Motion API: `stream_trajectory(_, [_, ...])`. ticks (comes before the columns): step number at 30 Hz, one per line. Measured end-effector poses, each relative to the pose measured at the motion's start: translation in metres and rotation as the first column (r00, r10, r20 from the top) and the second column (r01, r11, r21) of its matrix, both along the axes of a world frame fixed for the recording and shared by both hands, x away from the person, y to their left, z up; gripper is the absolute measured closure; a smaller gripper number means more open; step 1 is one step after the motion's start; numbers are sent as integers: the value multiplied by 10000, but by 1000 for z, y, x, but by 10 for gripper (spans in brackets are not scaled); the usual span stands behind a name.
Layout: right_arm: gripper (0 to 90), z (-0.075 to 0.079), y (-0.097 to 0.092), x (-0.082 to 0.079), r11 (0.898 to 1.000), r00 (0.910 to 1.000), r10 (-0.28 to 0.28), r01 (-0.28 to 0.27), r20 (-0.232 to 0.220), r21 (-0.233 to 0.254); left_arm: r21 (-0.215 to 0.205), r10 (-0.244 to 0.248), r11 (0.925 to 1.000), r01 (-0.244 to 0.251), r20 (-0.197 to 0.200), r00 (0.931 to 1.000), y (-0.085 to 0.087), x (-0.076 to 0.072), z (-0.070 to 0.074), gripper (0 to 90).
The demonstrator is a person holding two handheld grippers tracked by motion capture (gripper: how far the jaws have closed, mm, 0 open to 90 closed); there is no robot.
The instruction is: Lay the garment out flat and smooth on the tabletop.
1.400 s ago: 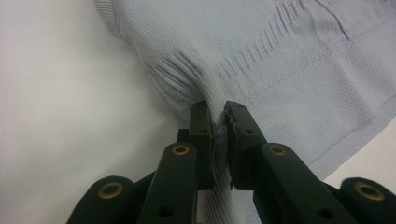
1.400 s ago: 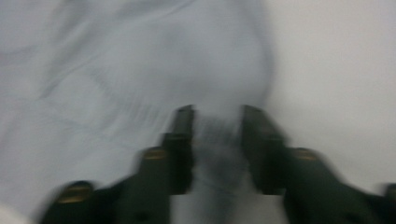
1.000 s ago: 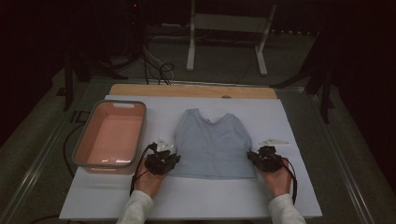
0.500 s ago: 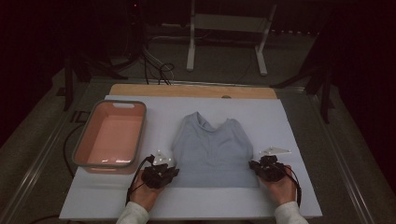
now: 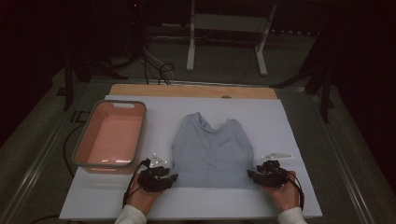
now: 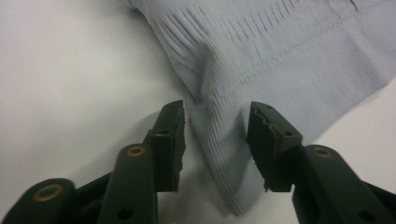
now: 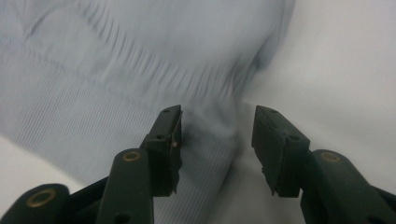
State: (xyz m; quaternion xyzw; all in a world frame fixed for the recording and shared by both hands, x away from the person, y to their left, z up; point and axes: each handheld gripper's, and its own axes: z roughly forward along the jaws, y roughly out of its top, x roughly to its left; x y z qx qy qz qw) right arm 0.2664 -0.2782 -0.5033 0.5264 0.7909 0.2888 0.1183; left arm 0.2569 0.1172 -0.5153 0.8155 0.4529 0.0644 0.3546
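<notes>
Releasing now: both grippers sit at the near edge of the white table, one at each bottom corner of the pale blue top. The left gripper is at the top's near-left corner, the right gripper at its near-right corner. The top lies flat mid-table, neckline toward the far edge, hem along the near edge. A pink tub stands just left of it, apart.

Jaws on both have just been opening. In the left gripper view the hem corner lies between the pads with a gap on each side; same in the right gripper view. Neither pad presses the cloth, so both are let go.

Risks:
- The ribbed hem corner is humped between the jaws on each side. Pulling back low could catch a pad on it and drag the corner, rucking the hem.
- Uneven pull-back would skew the hem line.
- A cable trailing from the left gripper runs near the tub; snagging looks unlikely.

Versus the earlier frames: the top has been drawn toward the near edge, both hands have come nearer the person, and the grip on the corners is gone.
</notes>
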Motion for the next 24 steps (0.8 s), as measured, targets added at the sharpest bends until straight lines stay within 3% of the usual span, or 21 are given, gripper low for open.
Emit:
stream_trajectory(2, [559, -2, 0, -3, 10000, 10000, 42, -42, -89, -21, 21, -112, 9999, 112, -75, 9999, 0, -2, 0, 654])
stream_trajectory(4, [698, -1, 0, -5, 9997, 9995, 190, -186, -237, 163, -129, -368, 9992, 366, -178, 9992, -1, -2, 1, 805])
stream_trajectory(5, [774, -1, 0, -5, 9996, 9996, 228, -225, -160, 179, -227, -352, 9991, 349, -153, 9993, -1, -2, 2, 837])
stream_trajectory(8, [843, 3, 1, -5, 9994, 9998, 170, -172, 104, 288, -1048, -110, 9944, 112, 26, 9999, 5, -2, 10, 858])
stream_trajectory(10, [849, 5, 0, -6, 9992, 9993, 175, -187, 333, 366, -1272, -50, 9918, 82, 256, 9997, 9, -2, 17, 860])
stream_trajectory(14, [851, 9, 1, -8, 9987, 9988, 269, -287, 419, 431, -1031, -164, 9945, 196, 324, 9993, 9, -6, 18, 861])
stream_trajectory(17, [851, 8, 3, -13, 9983, 9979, 566, -571, 306, 145, -871, -276, 9958, 294, 210, 9994, 10, -12, 16, 861])
stream_trajectory(20, [851, 8, 1, -19, 9966, 9966, 788, -793, 237, 234, -881, -377, 9953, 391, 171, 9991, 13, -20, 16, 860])
stream_trajectory(24, [849, 7, 2, -28, 9942, 9943, 1052, -1055, 180, 203, -560, -672, 9961, 677, 108, 9977, 13, -32, 14, 856])
